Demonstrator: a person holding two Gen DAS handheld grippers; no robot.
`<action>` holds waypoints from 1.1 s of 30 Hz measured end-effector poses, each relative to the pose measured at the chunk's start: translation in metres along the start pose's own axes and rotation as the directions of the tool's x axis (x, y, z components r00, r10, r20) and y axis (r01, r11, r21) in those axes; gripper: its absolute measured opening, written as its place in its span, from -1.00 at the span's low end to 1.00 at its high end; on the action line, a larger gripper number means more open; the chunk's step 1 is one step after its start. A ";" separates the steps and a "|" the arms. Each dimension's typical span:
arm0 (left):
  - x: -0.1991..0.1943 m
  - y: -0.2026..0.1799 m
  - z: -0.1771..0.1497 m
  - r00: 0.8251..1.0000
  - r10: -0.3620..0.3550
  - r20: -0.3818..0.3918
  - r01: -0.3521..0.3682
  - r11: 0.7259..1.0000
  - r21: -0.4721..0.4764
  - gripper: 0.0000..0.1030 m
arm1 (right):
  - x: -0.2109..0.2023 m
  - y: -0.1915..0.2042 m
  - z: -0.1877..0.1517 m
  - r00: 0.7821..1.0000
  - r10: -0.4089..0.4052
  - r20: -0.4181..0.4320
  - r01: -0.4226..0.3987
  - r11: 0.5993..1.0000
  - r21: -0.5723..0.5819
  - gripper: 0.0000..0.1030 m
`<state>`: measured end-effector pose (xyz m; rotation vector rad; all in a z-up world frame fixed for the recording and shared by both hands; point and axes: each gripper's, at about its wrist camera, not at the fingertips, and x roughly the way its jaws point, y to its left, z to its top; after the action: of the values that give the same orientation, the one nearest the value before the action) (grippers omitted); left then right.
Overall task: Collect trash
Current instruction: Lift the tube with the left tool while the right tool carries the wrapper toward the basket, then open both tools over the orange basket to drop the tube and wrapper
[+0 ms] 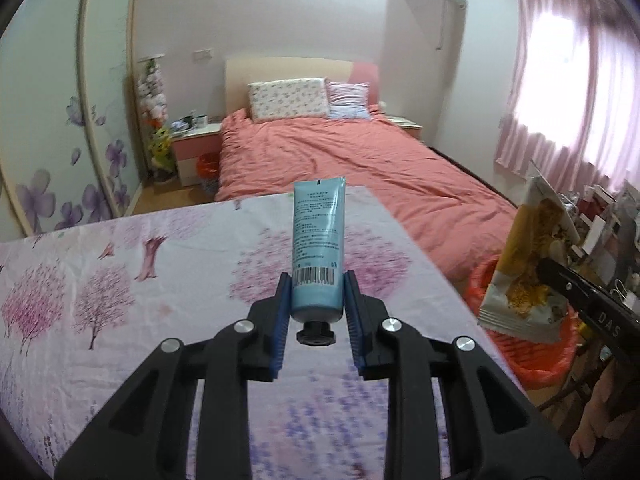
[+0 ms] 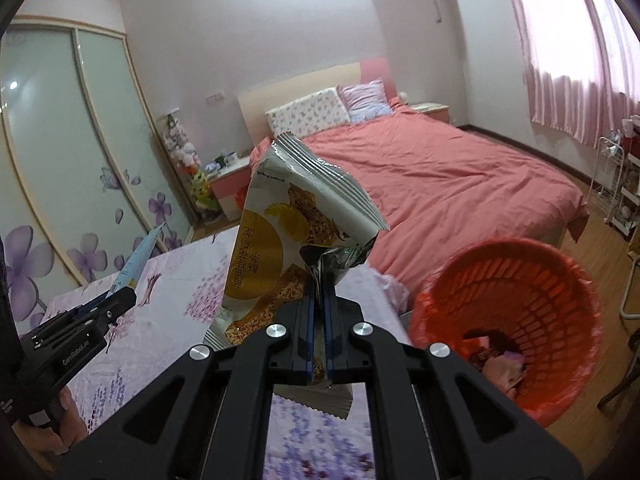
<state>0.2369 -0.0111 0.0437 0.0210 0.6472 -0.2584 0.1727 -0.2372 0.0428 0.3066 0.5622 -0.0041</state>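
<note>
My left gripper [image 1: 317, 292] is shut on a light blue tube [image 1: 319, 244] with a black cap, held above the table with the flowered cloth [image 1: 120, 280]. The tube also shows at the left of the right wrist view [image 2: 138, 258], in the left gripper [image 2: 116, 298]. My right gripper [image 2: 319, 300] is shut on an empty snack wrapper [image 2: 292, 224], white and yellow, held up over the table's right edge. The wrapper also shows in the left wrist view [image 1: 528, 264], above the orange trash basket [image 1: 532, 364]. The basket [image 2: 520, 280] stands right of the table and holds some trash.
A bed with a pink cover [image 1: 360, 160] lies beyond the table. A wardrobe with flowered sliding doors [image 1: 60, 120] is at the left. A nightstand [image 1: 196, 140] stands beside the bed. Pink curtains [image 1: 560, 80] and cluttered shelves [image 1: 600, 216] are at the right.
</note>
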 end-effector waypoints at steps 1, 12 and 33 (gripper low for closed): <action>-0.002 -0.008 0.002 1.000 -0.013 0.004 0.013 1.000 0.009 -0.49 | -0.004 -0.007 0.002 1.000 -0.013 0.013 0.013 1.000 0.003 -0.92; 0.008 -0.110 0.009 0.988 -0.157 -0.003 0.156 0.982 0.108 -0.49 | -0.026 -0.085 0.006 0.984 -0.164 0.074 0.160 0.985 0.057 -0.92; 0.110 -0.271 -0.039 0.932 -0.305 -0.197 0.344 0.915 0.212 -0.49 | 0.001 -0.180 -0.012 0.938 -0.346 0.008 0.342 0.930 0.137 -0.91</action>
<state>0.2320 -0.2945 -0.0363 0.1728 0.7762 -0.6649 0.1518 -0.4058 -0.0191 0.3344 0.5792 -0.3876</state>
